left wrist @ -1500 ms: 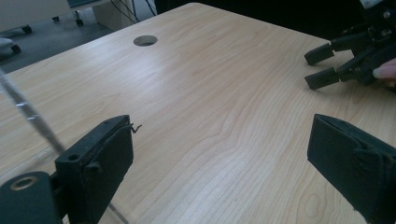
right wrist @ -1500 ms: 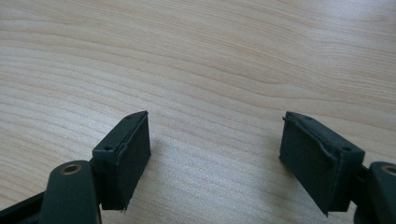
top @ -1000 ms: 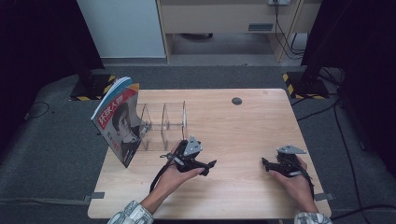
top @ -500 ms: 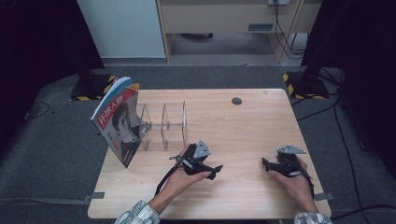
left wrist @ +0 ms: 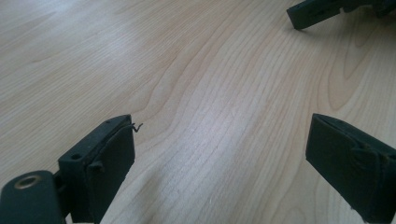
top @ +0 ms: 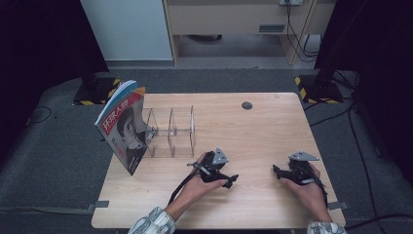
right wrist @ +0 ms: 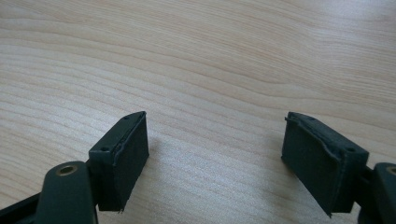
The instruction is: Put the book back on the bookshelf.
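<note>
At the far left of the wooden table [top: 272, 122] a magazine [top: 124, 127] leans tilted, its cover with red lettering and a portrait facing the near side; its title is too small to read, and its back is hidden. Its right edge rests against a clear rack [top: 171, 132] of upright dividers, which are transparent and hard to trace against the wood. A small object sits in the rack's leftmost slot, just beside the magazine, too small to identify.

Right of the rack and nearer, the left gripper [top: 228, 180] lies low over the table in the person's left hand [top: 197, 187], pointing right, with its cable trailing back along the forearm. The hand covers much of its body. In the left gripper view its two black jaws stand wide apart with only bare wood grain between them, and nothing is gripped; both jaws are cut off by the bottom edge. In the top right corner of that view the tip of the right gripper [left wrist: 312, 14] pokes in, mostly out of frame.

A small dark round spot [top: 247, 105] lies on the far part of the table; what it is cannot be made out.

Near the right edge, the right gripper [top: 278, 171] rests in the right hand [top: 309, 190], pointing left, well apart from the other. In the right gripper view its jaws gape wide and empty over the wood.
</note>
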`<state>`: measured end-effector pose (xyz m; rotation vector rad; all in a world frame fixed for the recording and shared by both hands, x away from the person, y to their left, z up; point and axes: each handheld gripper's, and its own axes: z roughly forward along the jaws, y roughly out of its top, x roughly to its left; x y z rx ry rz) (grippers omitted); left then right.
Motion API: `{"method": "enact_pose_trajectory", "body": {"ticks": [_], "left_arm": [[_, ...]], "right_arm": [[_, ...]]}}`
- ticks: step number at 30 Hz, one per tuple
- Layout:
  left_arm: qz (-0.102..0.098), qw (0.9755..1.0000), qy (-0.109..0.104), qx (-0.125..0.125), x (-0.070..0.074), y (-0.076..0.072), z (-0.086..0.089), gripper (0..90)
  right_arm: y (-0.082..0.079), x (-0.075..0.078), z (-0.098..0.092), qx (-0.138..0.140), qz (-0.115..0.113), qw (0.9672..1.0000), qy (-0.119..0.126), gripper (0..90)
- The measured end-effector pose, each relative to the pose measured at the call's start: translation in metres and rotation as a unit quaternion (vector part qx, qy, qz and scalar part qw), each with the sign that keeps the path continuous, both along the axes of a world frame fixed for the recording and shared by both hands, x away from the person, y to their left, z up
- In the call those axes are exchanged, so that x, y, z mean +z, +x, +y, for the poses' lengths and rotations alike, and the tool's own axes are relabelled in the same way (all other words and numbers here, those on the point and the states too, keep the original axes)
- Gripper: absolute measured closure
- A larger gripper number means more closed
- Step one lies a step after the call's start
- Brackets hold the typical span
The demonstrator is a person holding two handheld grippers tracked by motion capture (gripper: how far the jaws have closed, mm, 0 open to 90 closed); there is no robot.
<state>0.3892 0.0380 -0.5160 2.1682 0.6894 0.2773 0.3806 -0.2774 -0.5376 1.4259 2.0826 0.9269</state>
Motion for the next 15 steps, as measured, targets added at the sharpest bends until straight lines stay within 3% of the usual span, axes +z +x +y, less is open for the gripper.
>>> {"method": "enact_pose_trajectory", "body": {"ticks": [15], "left_arm": [[0.003, 0.9994, 0.007, 0.034, -0.01, 0.025, -0.01, 8.1]], "right_arm": [[0.0, 0.0, 0.0, 0.0, 0.0, 1.0, 0.0, 22.5]]}}
